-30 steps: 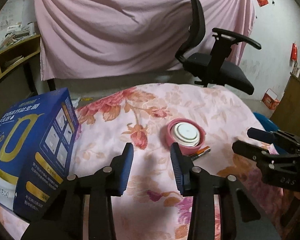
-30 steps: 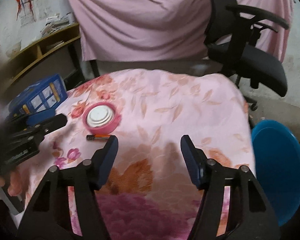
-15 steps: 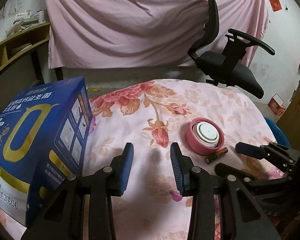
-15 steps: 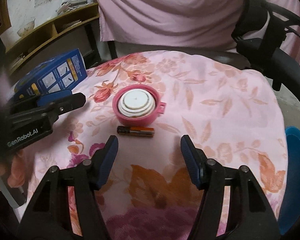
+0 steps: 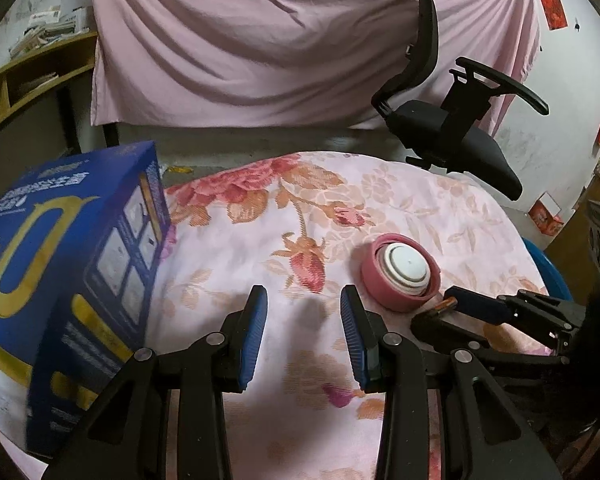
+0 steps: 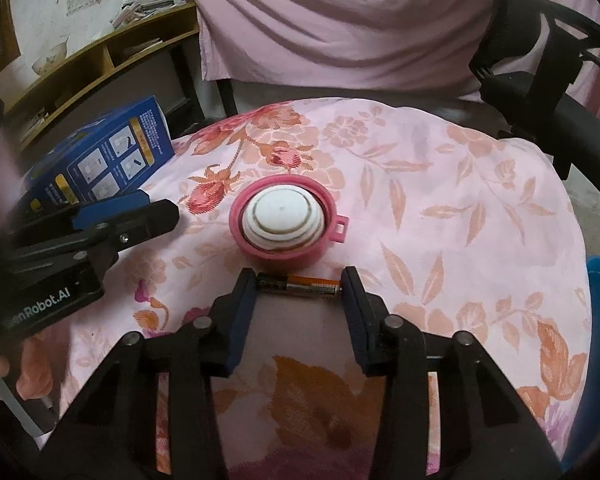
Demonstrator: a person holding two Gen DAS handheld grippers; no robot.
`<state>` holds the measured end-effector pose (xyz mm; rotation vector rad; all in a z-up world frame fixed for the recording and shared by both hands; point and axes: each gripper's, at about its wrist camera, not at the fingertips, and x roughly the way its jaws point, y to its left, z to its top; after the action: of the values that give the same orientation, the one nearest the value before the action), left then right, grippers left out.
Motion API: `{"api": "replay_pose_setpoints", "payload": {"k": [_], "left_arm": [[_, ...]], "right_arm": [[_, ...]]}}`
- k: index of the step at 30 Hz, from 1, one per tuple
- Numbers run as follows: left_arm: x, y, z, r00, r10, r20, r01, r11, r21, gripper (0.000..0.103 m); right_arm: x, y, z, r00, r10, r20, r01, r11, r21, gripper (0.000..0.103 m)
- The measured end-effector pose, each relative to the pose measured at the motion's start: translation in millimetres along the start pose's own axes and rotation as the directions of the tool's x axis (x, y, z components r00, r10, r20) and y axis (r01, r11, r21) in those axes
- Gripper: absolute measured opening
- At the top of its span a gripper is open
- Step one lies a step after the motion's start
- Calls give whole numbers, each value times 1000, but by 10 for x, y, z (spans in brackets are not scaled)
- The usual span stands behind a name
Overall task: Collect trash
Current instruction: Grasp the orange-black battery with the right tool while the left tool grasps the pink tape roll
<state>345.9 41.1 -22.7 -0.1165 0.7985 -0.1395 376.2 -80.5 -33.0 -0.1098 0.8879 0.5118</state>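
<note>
My right gripper point(image 6: 299, 285) is closing on the battery point(image 6: 298, 285): it lies crosswise between the fingertips, each end at or just off a pad point(image 6: 242, 312); I can't tell if they press yet. Pink lid point(image 6: 284, 220) sits just beyond the fingers, on the floral cloth point(image 6: 440, 200). My left gripper point(image 5: 303, 332) is part open with nothing between the fingers, over bare cloth; blue box point(image 5: 72, 264) is left of them, lid ahead to the right.

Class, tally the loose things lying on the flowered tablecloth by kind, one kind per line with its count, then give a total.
Battery: 1
Pink lid: 1
Blue box: 1
Total: 3
</note>
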Motion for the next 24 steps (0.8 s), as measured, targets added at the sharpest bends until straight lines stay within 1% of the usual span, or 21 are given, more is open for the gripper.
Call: {"api": "replay_pose_setpoints", "payload": {"k": [5, 10, 13, 17, 22, 24], "left_arm": [[42, -138, 7, 999, -38, -14, 38, 999, 35, 35], [88, -306, 7, 998, -70, -11, 70, 995, 70, 51], [123, -406, 24, 997, -79, -11, 80, 992, 93, 55], [217, -541, 75, 997, -74, -21, 76, 990, 117, 56], [377, -630, 133, 996, -68, -52, 73, 991, 108, 56], [439, -662, 145, 997, -50, -63, 57, 992, 109, 56]], "right_arm": [[-110, -208, -78, 999, -34, 3, 34, 999, 37, 63], [-237, -514, -144, 998, -68, 9, 66, 992, 105, 63], [-305, -664, -177, 997, -82, 14, 79, 987, 137, 63], [-378, -812, -206, 996, -83, 24, 77, 982, 171, 63], [-428, -900, -240, 996, -79, 34, 71, 979, 190, 63], [-444, -922, -258, 996, -78, 40, 68, 978, 197, 63]]}}
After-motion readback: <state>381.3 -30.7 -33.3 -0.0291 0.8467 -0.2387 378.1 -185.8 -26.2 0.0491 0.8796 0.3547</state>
